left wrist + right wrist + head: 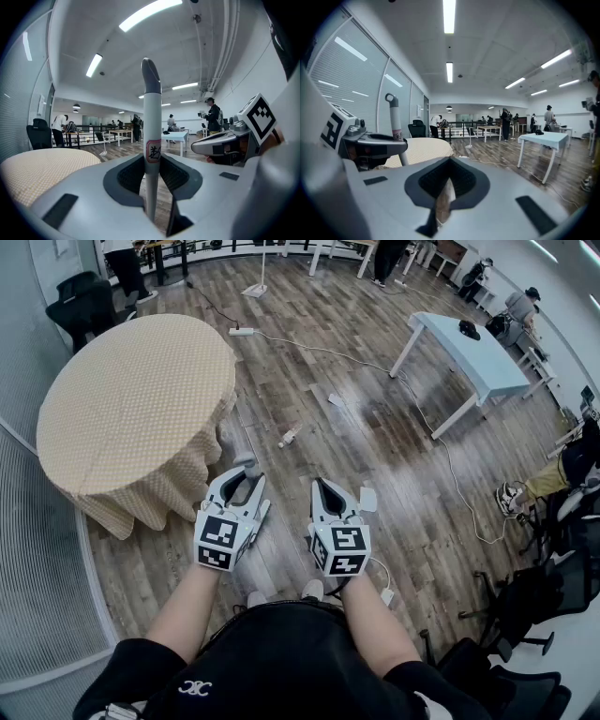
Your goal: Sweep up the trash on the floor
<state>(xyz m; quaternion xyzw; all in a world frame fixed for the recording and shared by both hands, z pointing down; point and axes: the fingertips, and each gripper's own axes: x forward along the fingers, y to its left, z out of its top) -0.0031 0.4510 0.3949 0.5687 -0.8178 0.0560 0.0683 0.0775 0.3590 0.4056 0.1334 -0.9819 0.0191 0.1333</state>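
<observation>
Left gripper (151, 164) clamps grey handle (151, 108) (upright); right gripper (447, 183) closed, empty

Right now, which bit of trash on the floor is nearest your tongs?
The white scrap right beside the right tongs. The small bottle and the other scrap lie farther out.

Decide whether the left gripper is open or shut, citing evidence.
Shut: the left gripper has both jaws pressed against the upright grey handle.

Grey labelled handle (151, 136) upright, small bottle (289, 436) lying flat, paper scraps (336, 399) nearby
</observation>
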